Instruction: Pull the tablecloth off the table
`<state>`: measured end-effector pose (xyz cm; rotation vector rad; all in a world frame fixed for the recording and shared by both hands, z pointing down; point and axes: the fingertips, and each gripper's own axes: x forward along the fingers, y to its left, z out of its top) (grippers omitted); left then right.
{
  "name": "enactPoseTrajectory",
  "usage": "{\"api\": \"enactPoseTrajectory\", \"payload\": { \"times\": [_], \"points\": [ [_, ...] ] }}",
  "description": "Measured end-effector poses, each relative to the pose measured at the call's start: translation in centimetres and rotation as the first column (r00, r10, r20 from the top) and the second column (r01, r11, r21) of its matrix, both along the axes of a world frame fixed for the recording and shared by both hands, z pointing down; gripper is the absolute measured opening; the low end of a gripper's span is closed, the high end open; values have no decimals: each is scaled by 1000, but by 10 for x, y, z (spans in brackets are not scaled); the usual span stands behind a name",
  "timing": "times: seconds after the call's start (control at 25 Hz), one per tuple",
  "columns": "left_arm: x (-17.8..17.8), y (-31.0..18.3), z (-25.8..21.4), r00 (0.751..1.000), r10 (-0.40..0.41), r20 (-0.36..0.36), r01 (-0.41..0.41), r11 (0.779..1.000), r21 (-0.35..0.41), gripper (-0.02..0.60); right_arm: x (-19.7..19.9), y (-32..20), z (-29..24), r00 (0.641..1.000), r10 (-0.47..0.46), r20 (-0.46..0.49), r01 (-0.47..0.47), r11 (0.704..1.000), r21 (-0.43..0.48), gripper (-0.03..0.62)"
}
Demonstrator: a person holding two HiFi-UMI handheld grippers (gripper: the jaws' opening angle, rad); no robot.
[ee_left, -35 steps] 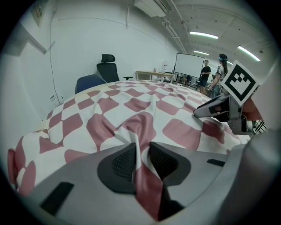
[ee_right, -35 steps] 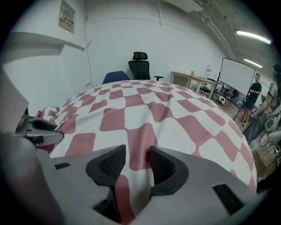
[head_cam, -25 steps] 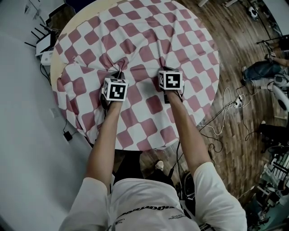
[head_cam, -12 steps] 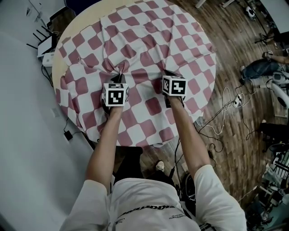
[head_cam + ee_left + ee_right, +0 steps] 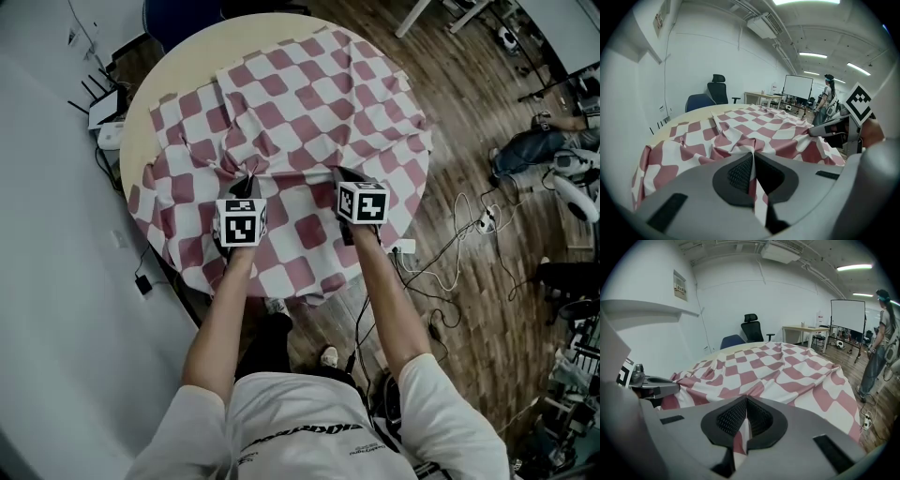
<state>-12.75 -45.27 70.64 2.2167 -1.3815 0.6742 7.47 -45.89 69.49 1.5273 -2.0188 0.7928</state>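
the checked cloth (image 5: 309, 94) lies rumpled over the round bench (image 5: 178, 66), covering its middle and right, with its near edge hanging off the near side; bare top shows along the far-left rim. the left gripper (image 5: 248, 173) is pressed together on a gathered fold of cloth at the near left, and creases run out from the pinch. the right gripper (image 5: 339, 175), just to its right, pinches another fold the same way. a dark office chair (image 5: 751, 328) stands beyond the bench's far side, and cables (image 5: 450, 253) trail over the wood floor at right.
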Motion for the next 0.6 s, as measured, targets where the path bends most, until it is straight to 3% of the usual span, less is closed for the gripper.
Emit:
{"api": "enactPoseTrajectory", "payload": {
  "times": [0.6],
  "points": [
    [5, 82, -78, 1000, -14, -22, 15, 998, 56, 16, 5, 88, -67, 996, 9, 91, -13, 999, 43, 32]
  ]
}}
